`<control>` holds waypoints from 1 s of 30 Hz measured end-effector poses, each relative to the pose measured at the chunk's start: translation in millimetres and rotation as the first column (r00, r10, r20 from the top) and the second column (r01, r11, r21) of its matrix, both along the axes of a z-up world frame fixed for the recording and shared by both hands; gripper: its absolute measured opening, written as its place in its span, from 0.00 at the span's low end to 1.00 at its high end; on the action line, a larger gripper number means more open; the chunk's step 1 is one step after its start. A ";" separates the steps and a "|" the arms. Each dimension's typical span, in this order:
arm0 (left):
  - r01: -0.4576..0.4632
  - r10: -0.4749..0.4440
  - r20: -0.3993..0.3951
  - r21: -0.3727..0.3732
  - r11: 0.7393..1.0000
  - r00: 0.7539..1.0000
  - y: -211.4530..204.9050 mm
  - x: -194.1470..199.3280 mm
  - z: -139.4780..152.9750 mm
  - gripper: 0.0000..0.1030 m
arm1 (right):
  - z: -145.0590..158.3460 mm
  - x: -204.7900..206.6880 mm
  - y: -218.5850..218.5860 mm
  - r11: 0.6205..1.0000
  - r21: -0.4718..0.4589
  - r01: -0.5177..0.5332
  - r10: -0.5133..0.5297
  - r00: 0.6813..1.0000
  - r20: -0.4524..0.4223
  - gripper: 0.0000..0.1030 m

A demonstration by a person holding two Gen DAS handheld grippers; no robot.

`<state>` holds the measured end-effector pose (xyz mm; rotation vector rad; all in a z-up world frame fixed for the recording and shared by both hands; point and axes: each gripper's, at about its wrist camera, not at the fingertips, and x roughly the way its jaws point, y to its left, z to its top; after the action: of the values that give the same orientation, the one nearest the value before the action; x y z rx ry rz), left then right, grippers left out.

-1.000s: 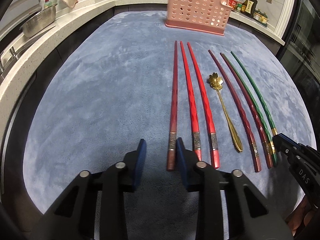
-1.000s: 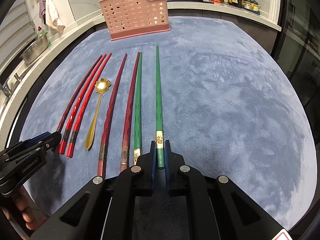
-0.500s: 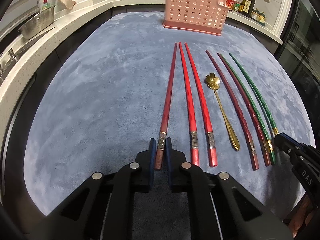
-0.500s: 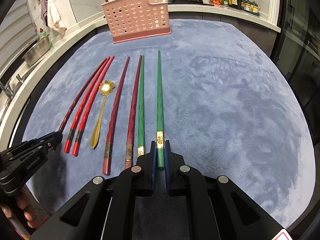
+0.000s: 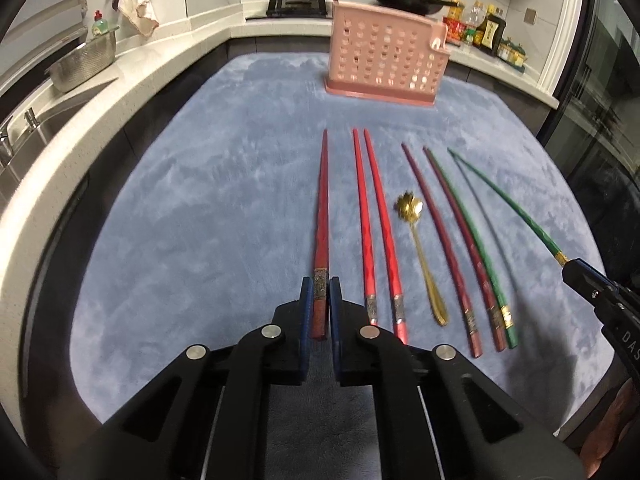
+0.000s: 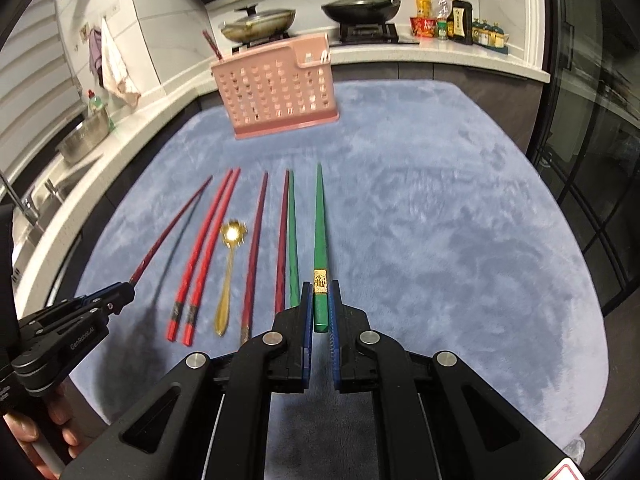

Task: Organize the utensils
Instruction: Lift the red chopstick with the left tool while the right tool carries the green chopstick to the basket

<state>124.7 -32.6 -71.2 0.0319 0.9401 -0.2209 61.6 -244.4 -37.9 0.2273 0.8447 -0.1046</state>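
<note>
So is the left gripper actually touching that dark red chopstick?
Touching. The left wrist view shows the left gripper shut on the dark red chopstick, both blue pads pressed against its banded end with no gap.

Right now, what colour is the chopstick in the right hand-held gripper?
Green, with a gold band near its held end. The chopstick shows best in the right wrist view.

Black grippers, blue-padded fingers [image 5: 306, 308], silver screws, white lettering.

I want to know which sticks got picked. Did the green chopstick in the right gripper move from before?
Yes. The green chopstick, pinched by the right gripper, has come up off the blue mat; its mate lies flat beside the dark red ones.
</note>
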 end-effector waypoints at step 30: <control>0.012 0.028 0.328 -0.118 0.993 0.944 7.6 100.3 218.2 0.07 | 179.7 79.1 -40.7 1.000 0.024 -0.008 0.000 0.951 0.308 0.07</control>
<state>225.0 -25.0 147.0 -0.0434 0.5923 -0.2546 140.7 -285.1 141.8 0.2581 0.5354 -0.0527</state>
